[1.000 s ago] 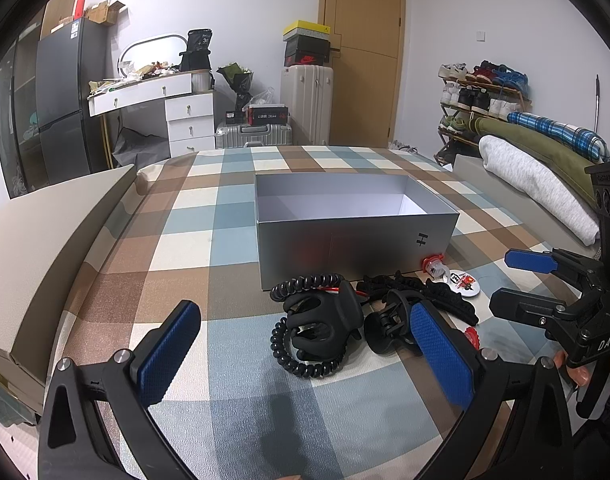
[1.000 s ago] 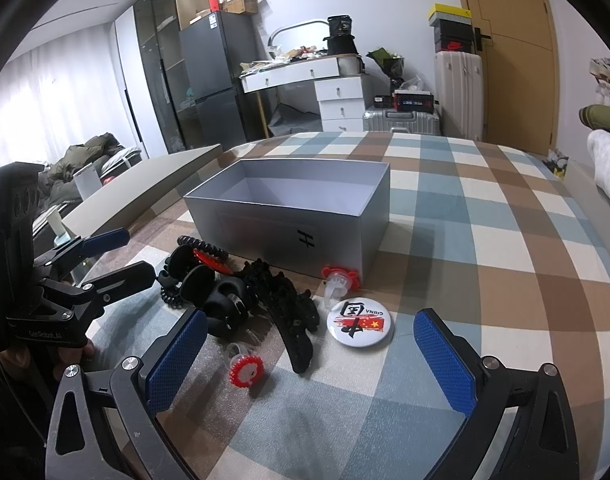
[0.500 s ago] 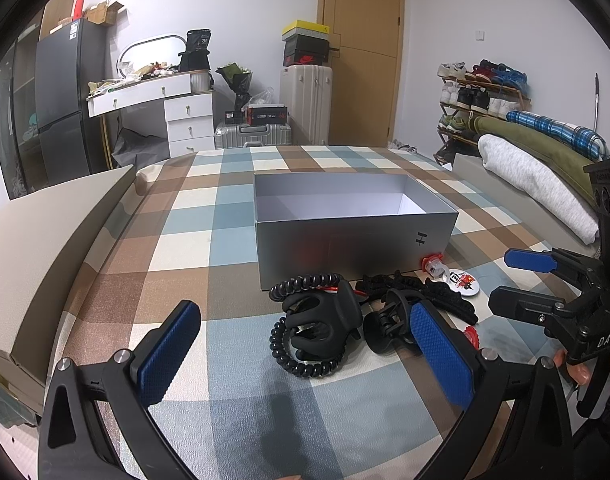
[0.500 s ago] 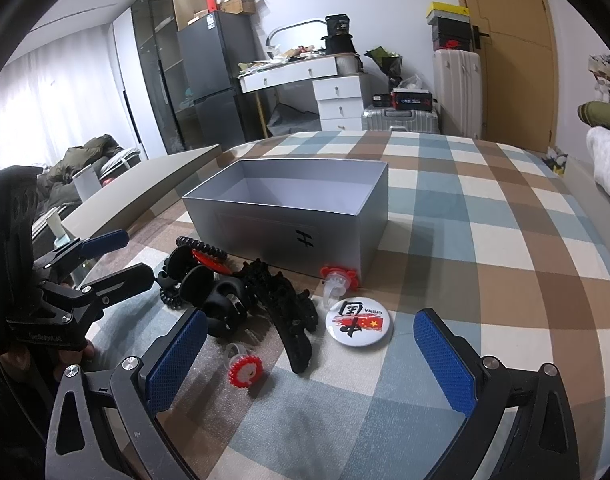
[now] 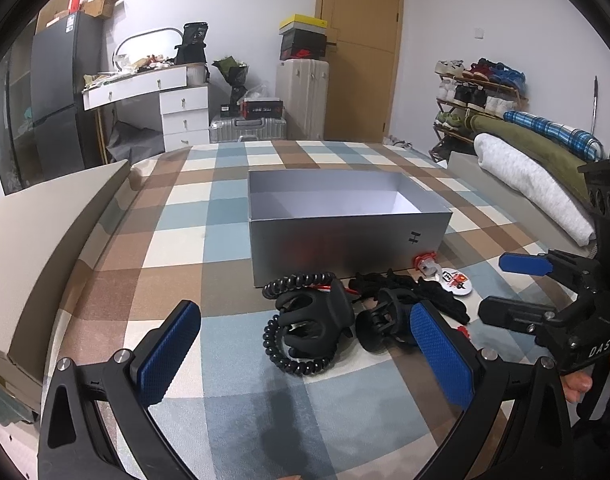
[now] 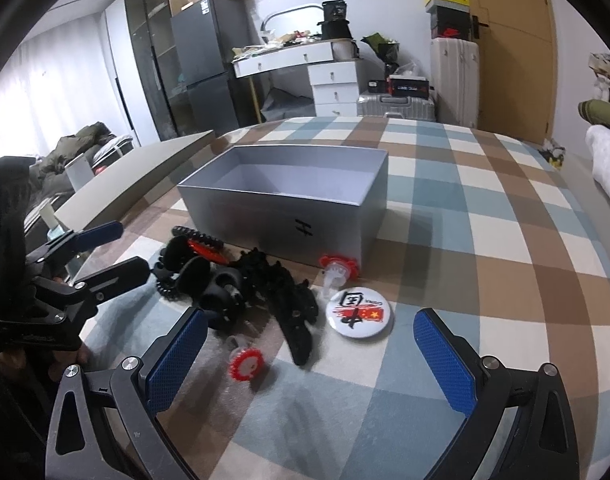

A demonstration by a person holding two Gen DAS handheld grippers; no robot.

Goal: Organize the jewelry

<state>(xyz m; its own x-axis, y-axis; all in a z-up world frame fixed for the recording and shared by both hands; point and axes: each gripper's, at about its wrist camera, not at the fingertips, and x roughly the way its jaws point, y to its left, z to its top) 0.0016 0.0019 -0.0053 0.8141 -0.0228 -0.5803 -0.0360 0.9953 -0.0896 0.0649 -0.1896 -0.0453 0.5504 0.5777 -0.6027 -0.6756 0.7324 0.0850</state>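
The box (image 5: 347,246) front hides part of its floor; the clips (image 6: 273,296) overlap in one black heap, hard to separate.

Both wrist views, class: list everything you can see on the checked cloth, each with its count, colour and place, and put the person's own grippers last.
Box: one, silver-grey, open, nothing visible inside, middle of the cloth.
Large claw clip: one, black, in front of the box.
Coil hair tie: one, black, looped around the large claw clip.
Small claw clip: one, black, right of the large one.
Long hair clip: one, black, between the clips and the badge.
Round badge: one, white with red and black print, near the box's right corner.
Gear-shaped pieces: two, red and clear, one nearest the camera, one against the box.
Left gripper: blue pads, open.
Right gripper: blue pads, open.
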